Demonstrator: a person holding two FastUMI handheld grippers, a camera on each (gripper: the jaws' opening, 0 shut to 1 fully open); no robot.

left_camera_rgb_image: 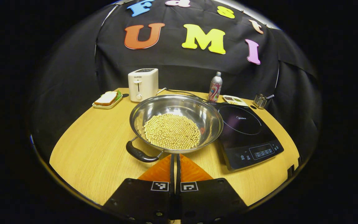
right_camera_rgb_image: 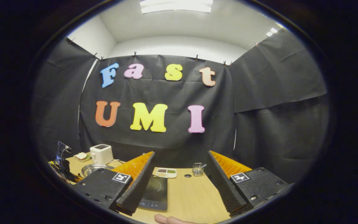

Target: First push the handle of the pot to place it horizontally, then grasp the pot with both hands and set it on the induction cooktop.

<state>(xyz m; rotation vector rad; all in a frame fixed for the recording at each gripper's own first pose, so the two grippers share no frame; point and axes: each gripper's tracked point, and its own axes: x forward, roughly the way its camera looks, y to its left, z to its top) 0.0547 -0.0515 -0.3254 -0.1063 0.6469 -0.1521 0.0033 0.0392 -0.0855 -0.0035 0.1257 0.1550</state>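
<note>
The left gripper (left_camera_rgb_image: 176, 157) is being held with jaws clenched on nothing, just short of the pot's handle (left_camera_rgb_image: 140, 154). The pot (left_camera_rgb_image: 176, 123) is being carried mid-bench (left_camera_rgb_image: 82, 149), touching the induction cooktop (left_camera_rgb_image: 247, 133) toward the right edge. The right gripper (right_camera_rgb_image: 179, 177) is being held with jaws released, above the bench.

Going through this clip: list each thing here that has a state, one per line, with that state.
pot: on the table beside the cooktop, filled with beans
pot handle: slanted, not yet horizontal
induction cooktop: bare, nothing on it
toaster: slots empty
bottle: upright, capped
left gripper: shut, empty, just short of the pot
right gripper: open, empty
</note>
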